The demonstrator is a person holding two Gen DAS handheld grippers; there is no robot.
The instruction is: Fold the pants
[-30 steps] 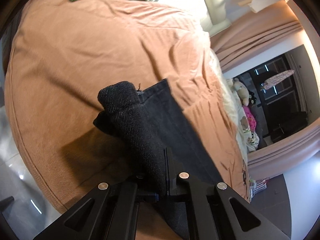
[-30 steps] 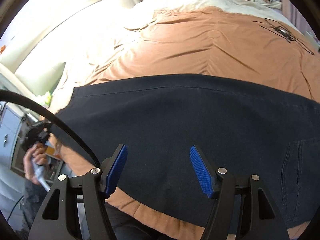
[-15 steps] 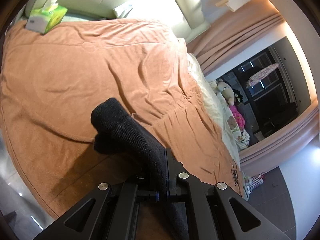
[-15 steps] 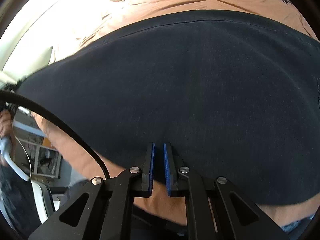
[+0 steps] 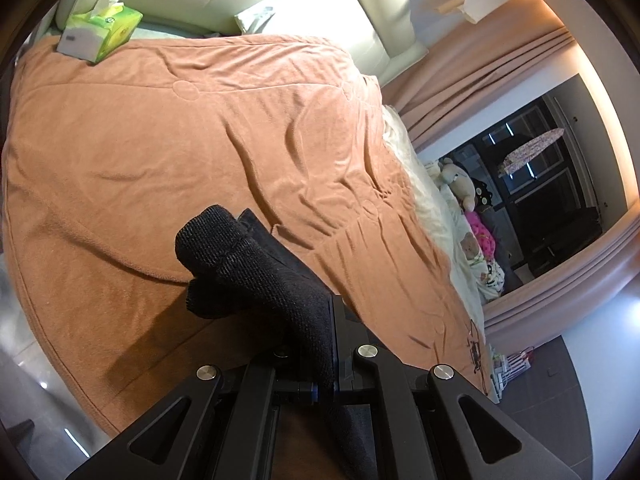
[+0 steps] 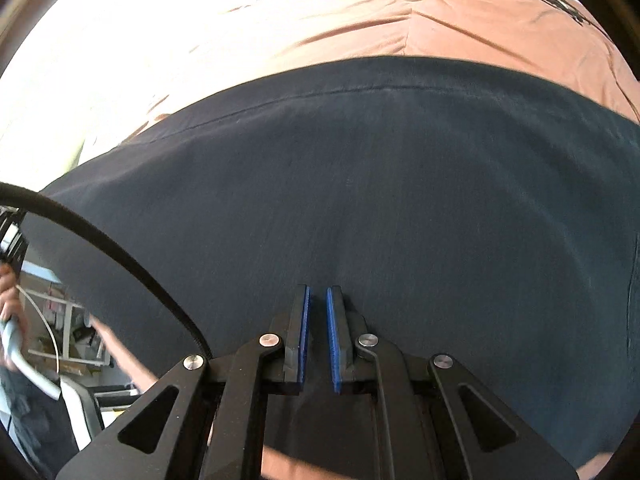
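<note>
In the left wrist view, the left gripper (image 5: 333, 344) is clamping a bunched end of the dark, coarse-woven pair of pants (image 5: 256, 268), its jaws drawn fully together on the cloth. The gathered fabric is projecting forward of the fingertips and hanging clear above the rumpled orange-brown bedspread (image 5: 192, 128), which suggests the end is being carried over for a fold. A green and white tissue box (image 5: 98, 32) is sitting far ahead and to the left, well apart from the work. In the right wrist view, the right gripper (image 6: 317, 312) is pinching the near edge of the same pants (image 6: 400, 184), its blue-lined pads (image 6: 304, 320) leaving only a narrow slot with cloth running between them. The garment is lying spread flat directly ahead of the fingertips, probably so this grip anchors it while the other end travels.
</note>
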